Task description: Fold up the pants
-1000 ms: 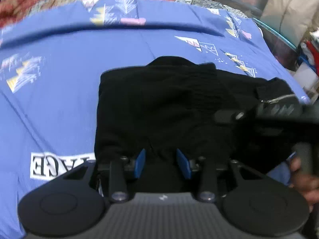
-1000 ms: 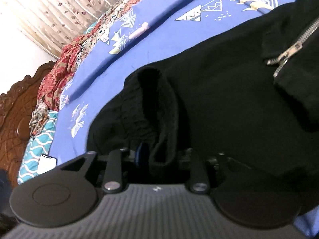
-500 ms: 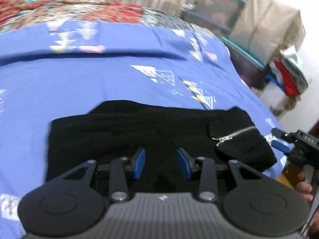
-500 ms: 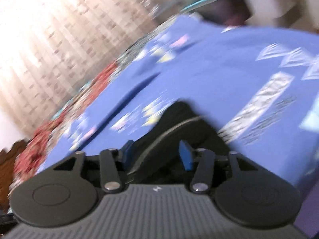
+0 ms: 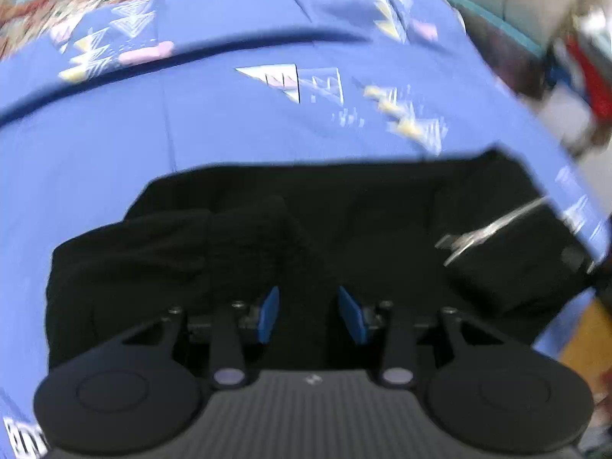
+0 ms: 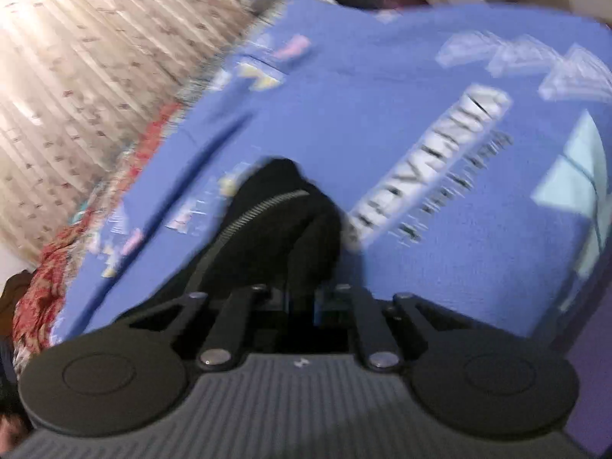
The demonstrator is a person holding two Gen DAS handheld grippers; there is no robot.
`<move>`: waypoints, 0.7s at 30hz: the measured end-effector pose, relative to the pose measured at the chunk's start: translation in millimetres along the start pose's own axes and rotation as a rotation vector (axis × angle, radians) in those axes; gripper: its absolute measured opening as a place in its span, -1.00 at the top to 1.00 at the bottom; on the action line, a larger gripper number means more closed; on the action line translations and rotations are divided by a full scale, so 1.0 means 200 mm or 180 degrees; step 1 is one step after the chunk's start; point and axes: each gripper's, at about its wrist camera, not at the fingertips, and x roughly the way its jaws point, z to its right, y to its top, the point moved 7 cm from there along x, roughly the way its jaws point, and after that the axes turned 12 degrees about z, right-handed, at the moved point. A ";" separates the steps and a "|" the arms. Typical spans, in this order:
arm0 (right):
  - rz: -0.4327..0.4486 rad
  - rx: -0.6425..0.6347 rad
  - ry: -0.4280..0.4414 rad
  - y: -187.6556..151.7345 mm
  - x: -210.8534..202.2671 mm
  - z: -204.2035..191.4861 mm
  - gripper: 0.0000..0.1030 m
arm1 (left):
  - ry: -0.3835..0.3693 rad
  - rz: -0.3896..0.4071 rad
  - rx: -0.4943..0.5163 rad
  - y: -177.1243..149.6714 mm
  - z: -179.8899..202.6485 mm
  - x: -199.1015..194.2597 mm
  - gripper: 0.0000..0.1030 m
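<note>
On the blue printed bedsheet [image 5: 229, 130] the black pants [image 5: 237, 237] lie as a wide, partly folded bundle, their silver zipper [image 5: 493, 229] toward its right end. At the left, the left gripper [image 5: 308, 313] hovers over the near edge with its blue pads spread and nothing between them. Further right, the right gripper [image 6: 302, 302] appears clenched on a dark fold of the pants [image 6: 283, 206] beside the zipper [image 6: 252, 210], though motion blur makes the pinch hard to confirm.

To do this fold well, the right side should probably carry its end across low and flat, while the left either pins the near edge or takes a matching corner so the layers land square rather than bunched.

Both views are smeared. The right pads are sunk in black cloth, the layers of the bundle cannot be counted, and neither view shows the far edge of the bed.
</note>
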 end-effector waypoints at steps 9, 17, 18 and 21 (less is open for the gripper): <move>0.0205 -0.1402 0.0582 -0.13 -0.07 -0.57 0.76 | -0.0620 0.0400 0.0113 0.31 0.35 -0.20 -0.91; 0.0100 -0.2207 0.0883 -0.33 -0.08 -0.81 0.75 | -0.0596 -0.0294 0.0269 0.15 0.56 0.07 0.16; 0.0091 -0.2269 0.0973 -0.35 -0.09 -0.84 0.75 | -0.0536 -0.0327 0.0299 0.14 0.54 0.08 0.40; 0.0073 -0.2383 0.1135 -0.40 -0.13 -0.89 0.55 | -0.0569 -0.0272 0.0093 0.17 0.41 0.04 0.63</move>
